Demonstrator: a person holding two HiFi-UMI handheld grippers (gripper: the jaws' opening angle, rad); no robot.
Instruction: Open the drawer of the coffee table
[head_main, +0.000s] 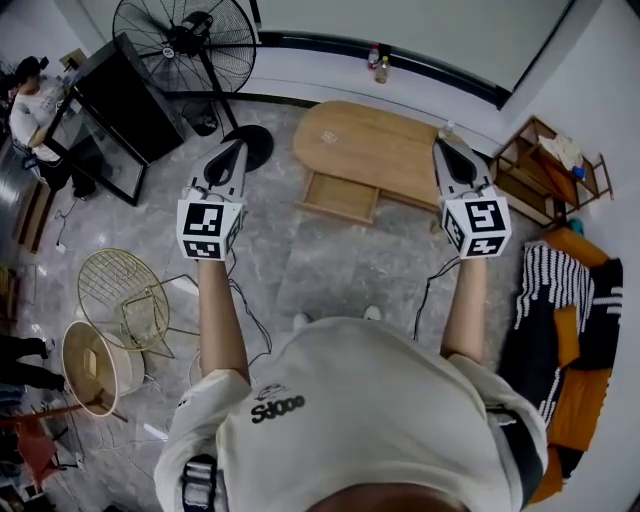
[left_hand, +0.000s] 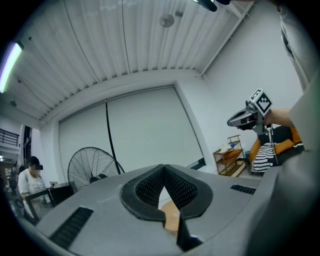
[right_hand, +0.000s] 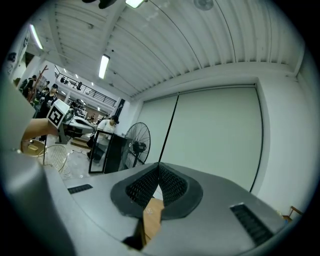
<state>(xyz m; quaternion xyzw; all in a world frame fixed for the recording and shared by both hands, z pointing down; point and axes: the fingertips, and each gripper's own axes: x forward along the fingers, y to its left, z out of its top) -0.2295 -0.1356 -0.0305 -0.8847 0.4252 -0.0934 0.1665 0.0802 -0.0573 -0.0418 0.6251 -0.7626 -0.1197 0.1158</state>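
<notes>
The left tongs and right tongs are both sitting fully closed, gripping nothing, pointing level and held well apart above the floor. The counter is lying at 12 o'clock from the person. Its drawer is showing at the counter's 7 o'clock edge, seemingly already jutting out toward the person. Neither tongs is touching it. I am judging the pull as largely done, or the reach as not yet begun. If more travel is needed, one tongs is needing to drop to the drawer's front lip, open, grip it and pull toward 6 o'clock.
</notes>
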